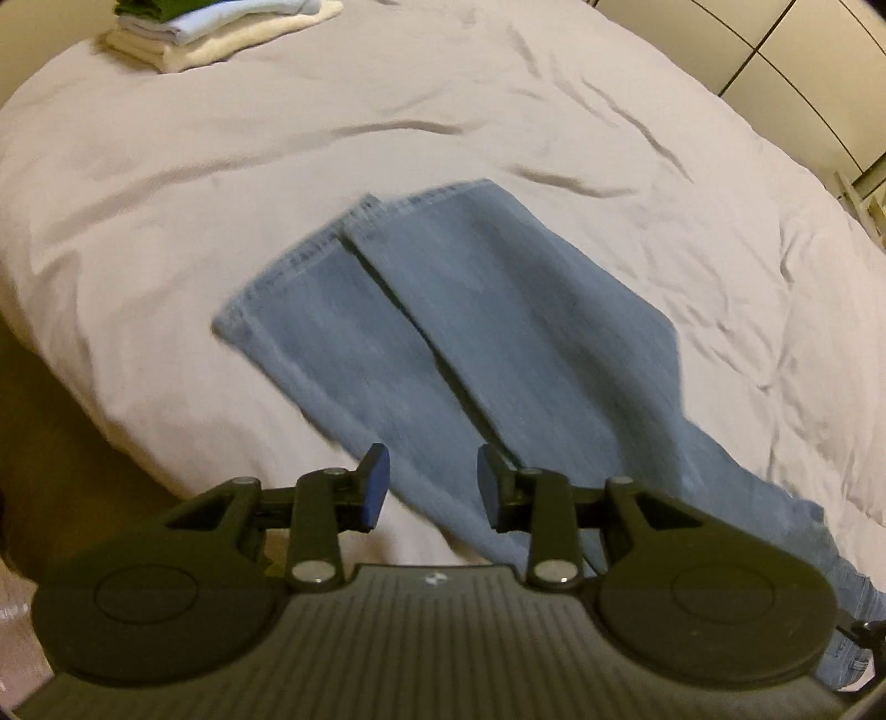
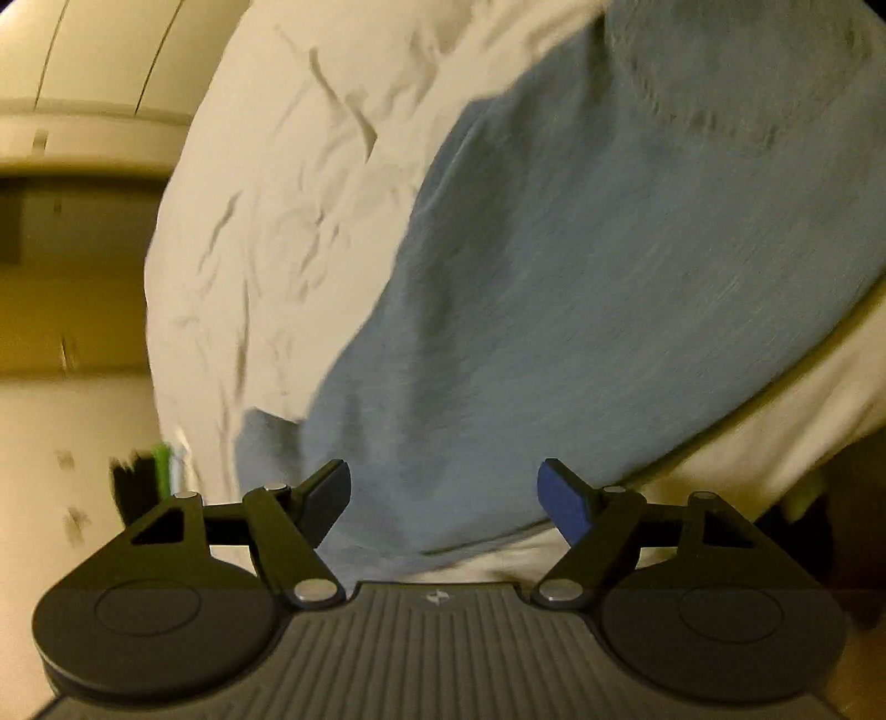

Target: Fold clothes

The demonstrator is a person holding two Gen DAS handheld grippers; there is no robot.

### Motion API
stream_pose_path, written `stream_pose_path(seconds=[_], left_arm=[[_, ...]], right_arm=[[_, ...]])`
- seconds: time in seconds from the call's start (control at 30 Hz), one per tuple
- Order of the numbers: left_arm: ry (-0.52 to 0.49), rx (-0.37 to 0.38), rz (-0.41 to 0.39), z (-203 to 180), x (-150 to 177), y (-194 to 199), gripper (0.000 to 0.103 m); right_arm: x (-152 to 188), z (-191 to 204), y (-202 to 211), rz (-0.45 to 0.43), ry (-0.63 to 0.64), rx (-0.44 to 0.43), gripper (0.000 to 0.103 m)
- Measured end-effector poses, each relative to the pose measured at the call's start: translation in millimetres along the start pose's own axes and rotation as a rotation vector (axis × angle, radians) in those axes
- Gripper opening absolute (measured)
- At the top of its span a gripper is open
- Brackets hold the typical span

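- A pair of blue jeans [image 1: 443,332] is spread on a bed covered with a wrinkled white sheet [image 1: 166,183], the two legs lying side by side with a narrow dark gap between them and the hems pointing toward the far side of the bed.
- In the left wrist view the left gripper [image 1: 433,487] is seen above the near part of the legs; its jaws are spread apart and nothing is held between the blue pads [image 1: 376,487].
- Whether the left fingertips touch the denim cannot be told.
- In the right wrist view the jeans [image 2: 581,277] fill much of the frame, draped over the bed's edge against the sheet [image 2: 266,221]; the picture is blurred.
- The right gripper [image 2: 444,495] is seen with its jaws spread wide and empty, the denim lying just beyond its blue pad [image 2: 565,501].
- A stack of folded clothes [image 1: 221,27] is seen at the far corner of the bed, well apart from the jeans, with green, pale blue and cream layers.
- Pale cabinet panels [image 1: 775,55] are seen beyond the bed.
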State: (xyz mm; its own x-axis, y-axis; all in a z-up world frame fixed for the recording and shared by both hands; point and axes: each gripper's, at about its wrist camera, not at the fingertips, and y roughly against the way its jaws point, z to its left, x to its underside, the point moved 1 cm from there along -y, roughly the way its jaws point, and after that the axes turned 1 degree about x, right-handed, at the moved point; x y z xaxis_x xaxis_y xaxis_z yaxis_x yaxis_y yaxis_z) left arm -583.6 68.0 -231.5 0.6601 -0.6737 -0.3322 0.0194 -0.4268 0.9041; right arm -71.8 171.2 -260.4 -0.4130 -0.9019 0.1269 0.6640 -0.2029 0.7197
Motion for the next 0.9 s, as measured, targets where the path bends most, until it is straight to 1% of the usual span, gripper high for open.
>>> stream_pose_path(seconds=[0.13, 0.23, 0.33, 0.43, 0.5, 0.63, 0.7, 0.77, 0.8, 0.83, 0.87, 0.9], left_arm=[[0.021, 0.047, 0.064, 30, -41, -29, 0.029], [0.043, 0.085, 0.105, 42, -62, -52, 0.029], [0.065, 0.122, 0.145, 55, -83, -76, 0.029], [0.106, 0.147, 0.162, 65, -100, -97, 0.031], [0.134, 0.151, 0.16, 70, -109, -110, 0.033], [0.176, 0.15, 0.15, 78, -123, -131, 0.033], [0.177, 0.162, 0.154, 76, -127, -140, 0.035], [0.154, 0.157, 0.165, 71, -131, -149, 0.034], [0.14, 0.151, 0.166, 69, -132, -150, 0.03], [0.125, 0.162, 0.155, 69, -134, -146, 0.018], [0.111, 0.174, 0.143, 71, -136, -140, 0.015], [0.096, 0.187, 0.131, 72, -137, -135, 0.007]], right_arm=[[29, 8, -60, -0.014, -0.194, -0.068, 0.077], [71, 10, -94, -0.027, -0.344, -0.116, 0.077], [100, 16, -123, -0.041, -0.438, -0.162, 0.077], [120, 21, -145, -0.052, -0.486, -0.185, 0.077], [127, 22, -153, -0.067, -0.504, -0.176, 0.077], [127, 27, -173, -0.094, -0.495, -0.155, 0.077], [125, 30, -180, -0.107, -0.479, -0.148, 0.075], [123, 33, -183, -0.113, -0.455, -0.128, 0.072], [121, 33, -185, -0.117, -0.446, -0.121, 0.069], [120, 34, -187, -0.122, -0.44, -0.111, 0.068], [120, 34, -187, -0.13, -0.434, -0.107, 0.064], [120, 33, -185, -0.139, -0.429, -0.105, 0.059]])
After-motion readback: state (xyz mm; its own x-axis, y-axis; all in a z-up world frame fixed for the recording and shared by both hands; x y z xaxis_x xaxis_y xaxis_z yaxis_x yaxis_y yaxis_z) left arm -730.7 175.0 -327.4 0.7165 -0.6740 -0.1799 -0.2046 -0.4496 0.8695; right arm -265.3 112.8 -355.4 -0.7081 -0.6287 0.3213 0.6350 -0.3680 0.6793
